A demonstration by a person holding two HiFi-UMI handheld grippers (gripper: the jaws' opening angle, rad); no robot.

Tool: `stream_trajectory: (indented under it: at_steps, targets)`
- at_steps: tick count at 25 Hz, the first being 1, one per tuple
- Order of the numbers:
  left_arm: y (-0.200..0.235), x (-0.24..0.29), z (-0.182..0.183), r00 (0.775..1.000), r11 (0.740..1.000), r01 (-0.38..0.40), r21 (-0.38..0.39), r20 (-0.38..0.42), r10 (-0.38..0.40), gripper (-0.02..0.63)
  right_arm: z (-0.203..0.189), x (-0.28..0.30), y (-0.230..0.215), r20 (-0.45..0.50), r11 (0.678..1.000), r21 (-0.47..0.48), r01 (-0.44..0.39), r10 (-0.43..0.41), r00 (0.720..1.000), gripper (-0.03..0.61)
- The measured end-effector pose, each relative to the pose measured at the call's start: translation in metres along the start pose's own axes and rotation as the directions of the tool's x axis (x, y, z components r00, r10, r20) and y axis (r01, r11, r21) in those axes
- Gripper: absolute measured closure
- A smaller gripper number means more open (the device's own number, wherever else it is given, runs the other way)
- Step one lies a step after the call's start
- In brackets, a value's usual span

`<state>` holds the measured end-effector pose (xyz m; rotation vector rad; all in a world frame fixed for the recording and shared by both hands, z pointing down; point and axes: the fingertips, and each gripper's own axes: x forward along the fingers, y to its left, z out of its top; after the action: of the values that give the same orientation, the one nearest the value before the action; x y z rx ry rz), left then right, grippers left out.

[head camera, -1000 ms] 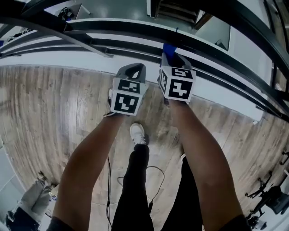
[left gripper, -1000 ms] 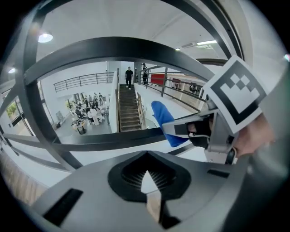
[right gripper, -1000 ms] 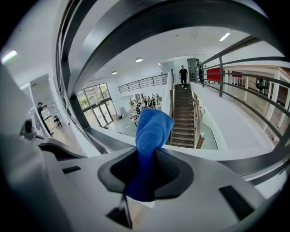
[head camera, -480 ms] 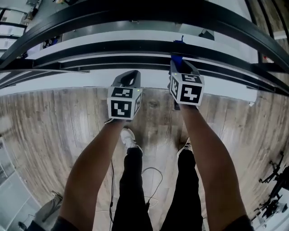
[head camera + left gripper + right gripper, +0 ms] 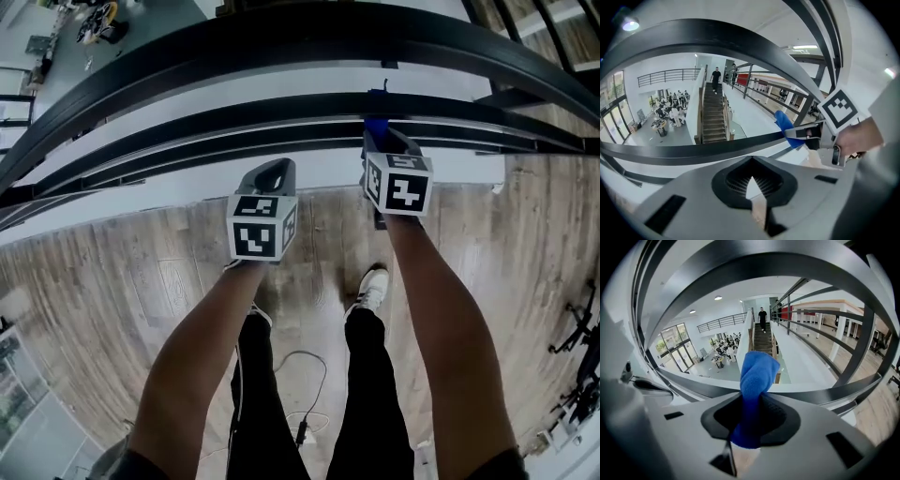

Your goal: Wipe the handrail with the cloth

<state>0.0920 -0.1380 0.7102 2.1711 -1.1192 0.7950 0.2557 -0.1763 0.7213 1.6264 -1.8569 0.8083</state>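
The right hand-held gripper [image 5: 380, 131] clamps a blue fleecy cloth [image 5: 757, 376] against the black metal handrail [image 5: 834, 390] — upper centre-right of the head view. The left hand-held gripper [image 5: 272, 173] — jaws together, empty — is just left of it.

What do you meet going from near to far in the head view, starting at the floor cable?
Floor cable, white shoe, left gripper, blue cloth held by the right gripper, black handrail.
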Motion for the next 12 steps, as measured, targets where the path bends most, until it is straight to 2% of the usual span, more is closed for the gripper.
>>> stream_trajectory:
  at_steps: [4,9,12]
  targets:
    - [-0.066,0.032,0.014,0.999,0.999,0.036,0.041,-0.013,-0.035,0.611,-0.007,-0.014,-0.070,-0.018,1.000,0.011,0.020,-0.020,1.000,0.468]
    - [-0.139,0.068,0.036,0.998,0.995,0.060,0.082,-0.026,-0.058,0.611,-0.011,-0.030,-0.159,-0.055,0.996,0.076,0.035,-0.030,0.998,0.468]
    - [-0.184,0.091,0.046,0.997,0.993,0.077,0.094,-0.037,-0.074,0.611,-0.019,-0.042,-0.219,-0.071,0.995,0.072,0.068,-0.063,0.995,0.468]
